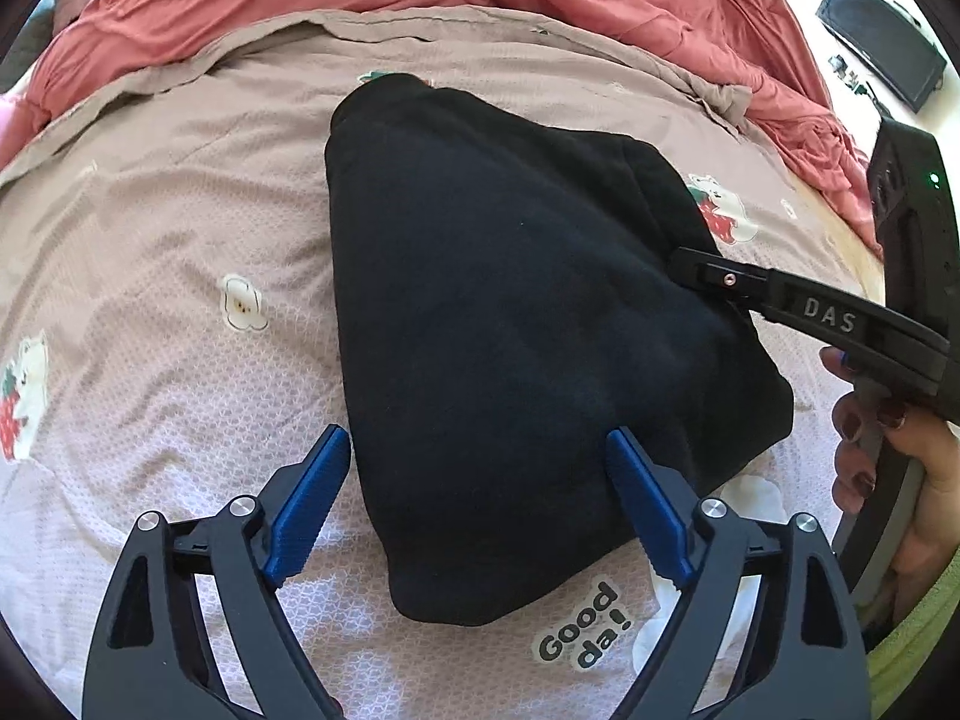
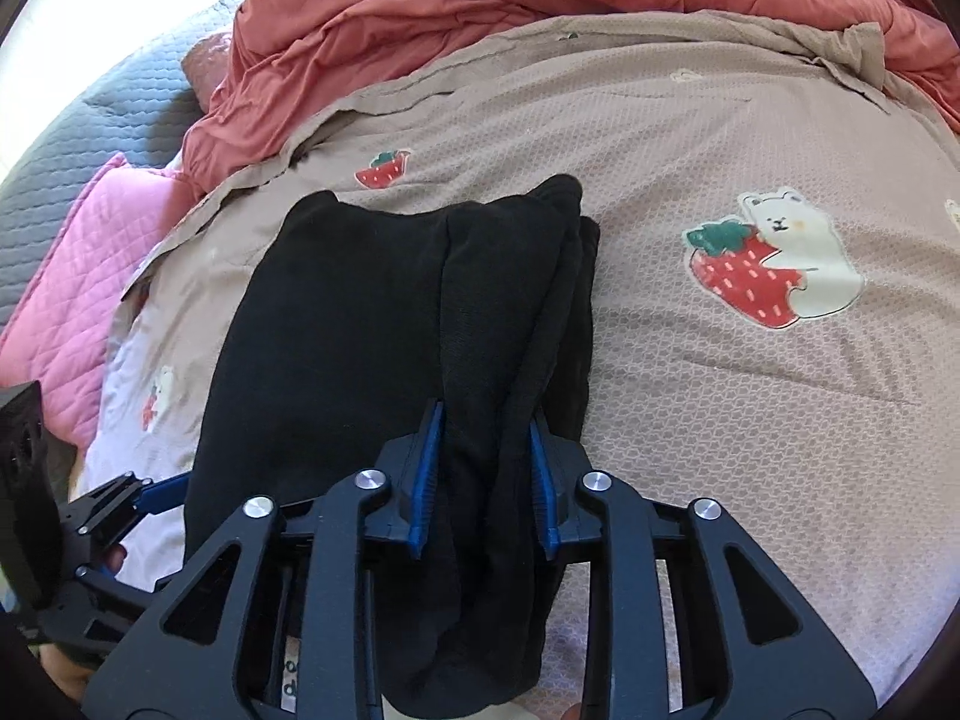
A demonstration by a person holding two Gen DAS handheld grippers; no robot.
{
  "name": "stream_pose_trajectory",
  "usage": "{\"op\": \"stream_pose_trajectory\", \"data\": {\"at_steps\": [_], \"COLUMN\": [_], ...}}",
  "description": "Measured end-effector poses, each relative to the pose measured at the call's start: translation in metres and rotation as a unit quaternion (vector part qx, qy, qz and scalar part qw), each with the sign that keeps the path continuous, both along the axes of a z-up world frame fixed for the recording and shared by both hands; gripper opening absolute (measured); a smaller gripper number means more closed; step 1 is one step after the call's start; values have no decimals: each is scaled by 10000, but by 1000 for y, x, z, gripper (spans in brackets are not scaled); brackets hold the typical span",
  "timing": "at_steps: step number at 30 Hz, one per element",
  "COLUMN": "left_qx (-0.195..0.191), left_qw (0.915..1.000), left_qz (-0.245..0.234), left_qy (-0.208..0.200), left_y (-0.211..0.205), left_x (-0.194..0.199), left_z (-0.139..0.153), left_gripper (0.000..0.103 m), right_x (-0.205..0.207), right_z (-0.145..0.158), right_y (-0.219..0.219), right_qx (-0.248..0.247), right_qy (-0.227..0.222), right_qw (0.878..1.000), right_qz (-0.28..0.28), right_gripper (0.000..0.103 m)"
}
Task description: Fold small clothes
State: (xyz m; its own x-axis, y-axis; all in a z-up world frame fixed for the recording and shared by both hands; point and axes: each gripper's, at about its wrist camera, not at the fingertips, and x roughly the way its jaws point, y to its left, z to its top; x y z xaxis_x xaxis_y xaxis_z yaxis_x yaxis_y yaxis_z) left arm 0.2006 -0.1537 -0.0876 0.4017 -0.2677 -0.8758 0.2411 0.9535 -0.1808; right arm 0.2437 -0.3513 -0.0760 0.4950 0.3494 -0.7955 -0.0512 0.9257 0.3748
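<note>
A folded black fleece garment (image 1: 510,324) lies on a beige-pink waffle-textured bedspread printed with bears and strawberries (image 1: 180,228), near the bedspread's middle, with bare cloth around it on the left, the far side and the right. No container shows in either view. The left gripper (image 1: 480,498) stands with its 2 blue-padded jaws spread wide on either side of the garment's near corner, the pads clear of the cloth. The right gripper (image 2: 483,474) has its 2 jaws pinched on a bunched ridge of the garment's near right edge, fabric pressed between the pads. A hand (image 1: 888,468) holds that gripper's handle at the right of the left wrist view. Beyond the bedspread's far hem lies a crumpled coral-red blanket (image 2: 480,18); a pink quilted cushion (image 2: 78,276) sits off its left edge.
</note>
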Motion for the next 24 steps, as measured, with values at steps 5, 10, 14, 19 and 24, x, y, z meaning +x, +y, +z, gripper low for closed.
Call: {"op": "stream_pose_trajectory", "data": {"at_steps": [5, 10, 14, 19, 24], "left_qx": [-2, 51, 118, 279, 256], "left_qw": [10000, 9997, 9988, 9966, 9961], "left_qz": [-16, -21, -63, -119, 27], "left_qy": [-65, -233, -470, -767, -847], "left_y": [2, 7, 13, 21, 37], "left_x": [-8, -25, -46, -76, -110], "left_z": [6, 21, 41, 61, 70], "left_gripper": [85, 96, 98, 99, 99], "right_x": [-18, -47, -81, -128, -163], "right_z": [28, 60, 88, 99, 100], "right_y": [0, 3, 12, 17, 21], "right_qx": [-433, -689, -837, -1025, -1054], "right_qy": [-504, -1115, -1706, -2076, -1908], "right_qw": [9978, 9913, 9815, 9724, 9752], "right_qz": [-52, -133, -230, -300, -390], "right_gripper": [44, 74, 92, 94, 94]}}
